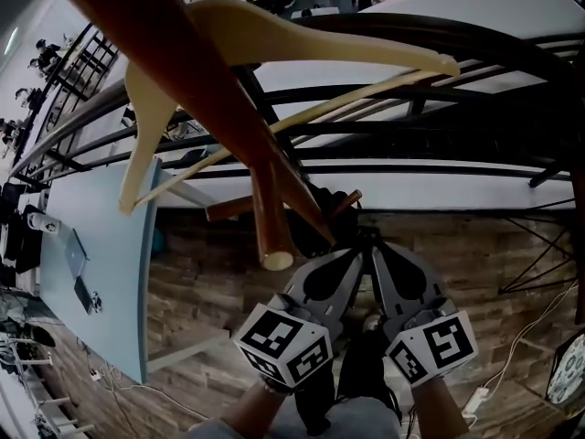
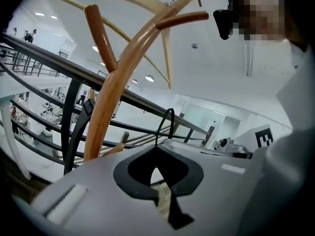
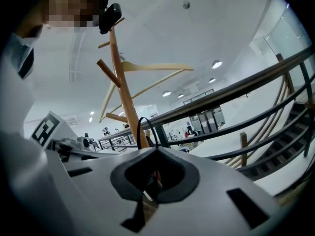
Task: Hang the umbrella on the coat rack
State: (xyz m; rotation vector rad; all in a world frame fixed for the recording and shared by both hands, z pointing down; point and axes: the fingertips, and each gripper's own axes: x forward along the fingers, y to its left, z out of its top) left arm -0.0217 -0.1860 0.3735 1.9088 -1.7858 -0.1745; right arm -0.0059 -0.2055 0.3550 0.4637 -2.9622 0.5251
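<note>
Legible text, brands, numbers, signs: finding none in any view. Showing only black-and-white square patterns, not letters or digits, on the marker cube of the left gripper and on the matching cube of the right gripper. Repeating the same kind of pattern at one edge of each gripper view. Remaining too small and blurred for reading: anything on the far background walls.

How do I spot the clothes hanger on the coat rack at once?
Find the brown coat rack pole running up the middle of the head view. The clothes hanger hangs high on it, its arms spreading to either side. It is pale cream wood with a thin crossbar, unlike the thick reddish-brown pegs around it.
</note>
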